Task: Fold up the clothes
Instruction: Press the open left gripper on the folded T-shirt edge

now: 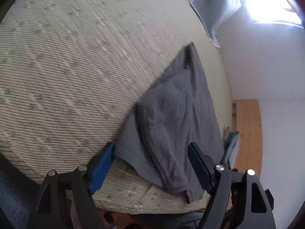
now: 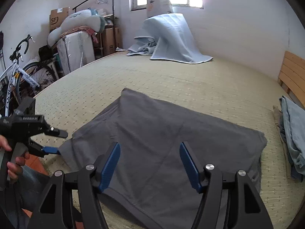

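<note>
Woven bed mat (image 2: 171,76) fills the room's middle, a bicycle (image 2: 21,72) at the far left. On it lies a dark grey shirt (image 2: 162,133), partly folded, creased, matte. It looks light, limp and not slippery; I'd pinch it at a hem corner. At its left edge the left gripper (image 2: 55,141) gapes empty; the right gripper (image 2: 149,162) hovers over the middle, jaws apart, holding nothing.
</note>
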`<state>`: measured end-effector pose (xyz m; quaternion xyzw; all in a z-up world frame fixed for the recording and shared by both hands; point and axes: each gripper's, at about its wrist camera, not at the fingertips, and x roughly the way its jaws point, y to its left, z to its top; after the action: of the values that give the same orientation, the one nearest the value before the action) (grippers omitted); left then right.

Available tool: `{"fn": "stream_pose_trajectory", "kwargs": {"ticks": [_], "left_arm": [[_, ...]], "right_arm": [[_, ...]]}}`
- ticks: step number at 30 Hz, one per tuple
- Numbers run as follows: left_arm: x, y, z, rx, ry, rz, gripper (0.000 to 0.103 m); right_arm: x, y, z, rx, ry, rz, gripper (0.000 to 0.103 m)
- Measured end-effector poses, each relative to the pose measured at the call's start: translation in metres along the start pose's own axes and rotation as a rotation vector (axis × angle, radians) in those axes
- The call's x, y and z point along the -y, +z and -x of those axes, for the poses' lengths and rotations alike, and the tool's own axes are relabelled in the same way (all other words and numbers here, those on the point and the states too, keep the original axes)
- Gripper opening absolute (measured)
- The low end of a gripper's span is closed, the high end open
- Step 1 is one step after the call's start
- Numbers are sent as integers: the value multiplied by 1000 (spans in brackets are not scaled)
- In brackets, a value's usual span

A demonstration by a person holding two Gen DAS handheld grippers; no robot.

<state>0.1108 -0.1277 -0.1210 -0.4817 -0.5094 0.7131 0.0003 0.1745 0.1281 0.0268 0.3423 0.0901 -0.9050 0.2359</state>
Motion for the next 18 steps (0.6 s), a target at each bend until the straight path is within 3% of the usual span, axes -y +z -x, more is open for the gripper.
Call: {"fn": "stream_pose_trajectory", "kwargs": {"ticks": [8,10,18], "left_arm": [[3,-1,1,-1,10,13,80],[3,-1,0,-7,12,21,72],[1,-10,5,2,20,29,71]], "right_arm": [[-19,-5,-18,-75,-78,17,69],[-21,-4,-20,-79,-95,15,69],[-30,-4,-24,-72,-84,41,77]]}}
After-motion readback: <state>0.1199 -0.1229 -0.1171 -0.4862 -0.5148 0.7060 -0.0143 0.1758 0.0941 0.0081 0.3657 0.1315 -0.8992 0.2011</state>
